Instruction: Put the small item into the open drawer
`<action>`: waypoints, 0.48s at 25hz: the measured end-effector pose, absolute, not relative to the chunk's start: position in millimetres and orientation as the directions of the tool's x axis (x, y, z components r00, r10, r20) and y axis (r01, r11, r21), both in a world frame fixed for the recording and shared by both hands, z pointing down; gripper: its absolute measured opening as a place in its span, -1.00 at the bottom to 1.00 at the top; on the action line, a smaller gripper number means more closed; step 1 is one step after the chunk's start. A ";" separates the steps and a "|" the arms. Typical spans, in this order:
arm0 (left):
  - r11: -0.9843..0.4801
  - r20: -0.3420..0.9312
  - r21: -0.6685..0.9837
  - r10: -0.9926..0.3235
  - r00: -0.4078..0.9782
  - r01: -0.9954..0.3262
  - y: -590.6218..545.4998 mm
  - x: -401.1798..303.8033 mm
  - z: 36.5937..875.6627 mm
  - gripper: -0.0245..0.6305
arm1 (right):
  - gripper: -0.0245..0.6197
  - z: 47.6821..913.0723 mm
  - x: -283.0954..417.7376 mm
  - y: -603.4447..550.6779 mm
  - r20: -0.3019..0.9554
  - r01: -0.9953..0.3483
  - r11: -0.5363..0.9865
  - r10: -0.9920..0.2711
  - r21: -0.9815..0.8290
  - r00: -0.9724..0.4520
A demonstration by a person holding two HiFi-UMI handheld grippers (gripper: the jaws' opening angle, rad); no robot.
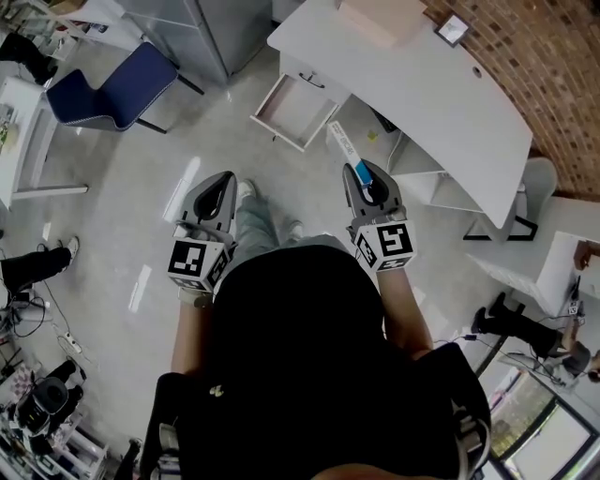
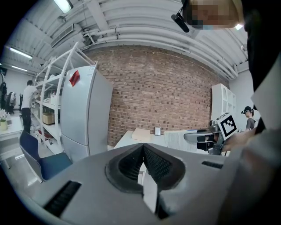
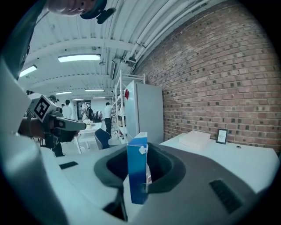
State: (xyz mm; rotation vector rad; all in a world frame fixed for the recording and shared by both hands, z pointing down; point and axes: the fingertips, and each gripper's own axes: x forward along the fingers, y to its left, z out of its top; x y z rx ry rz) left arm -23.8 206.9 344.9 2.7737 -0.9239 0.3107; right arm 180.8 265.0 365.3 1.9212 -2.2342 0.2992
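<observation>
In the right gripper view a small blue and white carton (image 3: 137, 169) stands upright between the pads, and my right gripper (image 3: 138, 160) is shut on it. The head view shows that right gripper (image 1: 366, 180) held out over the floor with the blue carton (image 1: 363, 172) at its tip. The open drawer (image 1: 291, 111) sticks out from the white desk (image 1: 441, 94), ahead and a little left of the carton, and looks empty. My left gripper (image 1: 226, 180) is held level beside the right one, shut with nothing in it; its jaws meet in the left gripper (image 2: 142, 147) view.
A blue chair (image 1: 111, 86) stands at the far left and a grey fridge (image 2: 83, 114) beside the brick wall. On the desk lie a flat box (image 1: 380, 19) and a small picture frame (image 1: 452, 30). People stand by the shelves (image 3: 118, 110) at the back.
</observation>
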 end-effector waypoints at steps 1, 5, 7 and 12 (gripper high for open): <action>-0.788 0.255 0.124 -0.563 0.786 -0.604 197.7 -24.1 345.0 -0.92 | -0.64 364.2 178.9 256.7 0.267 -0.989 0.146 -0.952 -0.030 -0.148; -0.793 0.249 0.133 -0.553 0.795 -0.594 152.9 -31.6 344.0 -0.92 | -0.64 361.6 170.7 217.1 0.283 -0.990 0.141 -0.949 -0.016 -0.140; -0.796 0.250 0.130 -0.551 0.796 -0.592 128.0 -37.8 344.0 -0.92 | -0.64 362.4 166.1 195.4 0.294 -0.991 0.135 -0.947 -0.010 -0.132; -0.810 0.247 0.123 -0.534 0.808 -0.573 69.8 -52.0 344.2 -0.92 | -0.64 368.1 153.1 140.8 0.322 -0.993 0.114 -0.941 0.008 -0.105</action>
